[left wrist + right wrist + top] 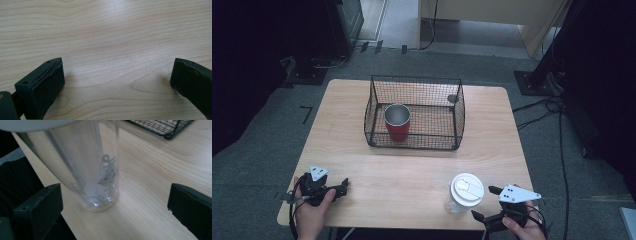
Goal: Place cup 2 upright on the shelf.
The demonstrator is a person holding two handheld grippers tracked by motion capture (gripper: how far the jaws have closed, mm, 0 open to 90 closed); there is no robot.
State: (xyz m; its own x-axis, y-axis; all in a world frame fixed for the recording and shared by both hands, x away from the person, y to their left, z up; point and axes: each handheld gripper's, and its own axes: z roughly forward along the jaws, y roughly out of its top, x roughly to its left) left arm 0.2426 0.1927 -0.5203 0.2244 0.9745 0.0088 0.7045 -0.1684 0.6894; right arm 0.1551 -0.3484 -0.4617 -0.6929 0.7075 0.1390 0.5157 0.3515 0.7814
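Right gripper (pixel 115 202): jaws spread wide, nothing clamped. Seen in right gripper view, the clear plastic tumbler w/ white lid (pixel 85 167) stands upright just ahead of the jaws, nearer the left-hand jaw in that view, not touching either. Tumbler base rests on the light wood-grain table (pixel 155 175), close to the table's near edge; a faint printed mark shows on its wall, too blurred to read.

High view: same tumbler (pixel 464 194) sits at the near right of the table (pixel 412 175), w/ the right gripper (pixel 486 204) just beside it on its right, held in the person's right hand (pixel 524 227) at the table's edge. Grey three-cornered plate lies on top of the gripper.

Left gripper (pixel 117 72): jaws also wide apart, holding nothing; bare table surface between and beyond them in left gripper view. High view puts the left gripper (pixel 345 185) at the near left corner, low over the table, in the person's left hand (pixel 312 210), well apart from the tumbler.

Farther out, at table centre toward the far side: black wire-mesh basket (pixel 372 107), open at top. A red cup w/ silvery metal inside (pixel 397 121) stands upright in the basket's left half. Basket and tumbler well apart. Dark grey floor w/ cables surrounds the table.
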